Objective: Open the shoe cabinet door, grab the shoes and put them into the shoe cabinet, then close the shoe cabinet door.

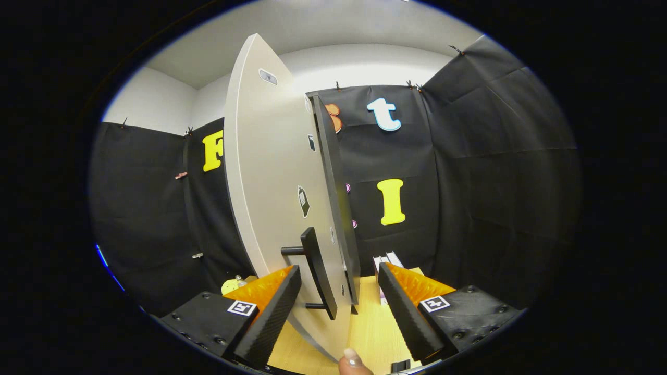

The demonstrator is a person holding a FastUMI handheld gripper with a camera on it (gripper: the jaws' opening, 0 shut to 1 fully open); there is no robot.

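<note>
Gripper [338, 284]: fingers spread wide apart, pressing on nothing; the door's handle stands in the gap between them, nearer the left finger [271, 312].
Door handle [318, 271]: dark bar on two short posts, upright, fixed to the pale outer face of the door, touching neither finger.
Shoe cabinet door [271, 172]: swung open and seen nearly edge-on, rising toward 12 o'clock from the fingers; its dark inner side faces 3 o'clock.
Tabletop [372, 323]: light wood, under and beyond the fingers.
Small box [388, 259]: at 1 o'clock from the handle, just past the right finger [404, 307].
Fingertip [353, 359]: a person's, at 6 o'clock, below the door's bottom edge.
</note>
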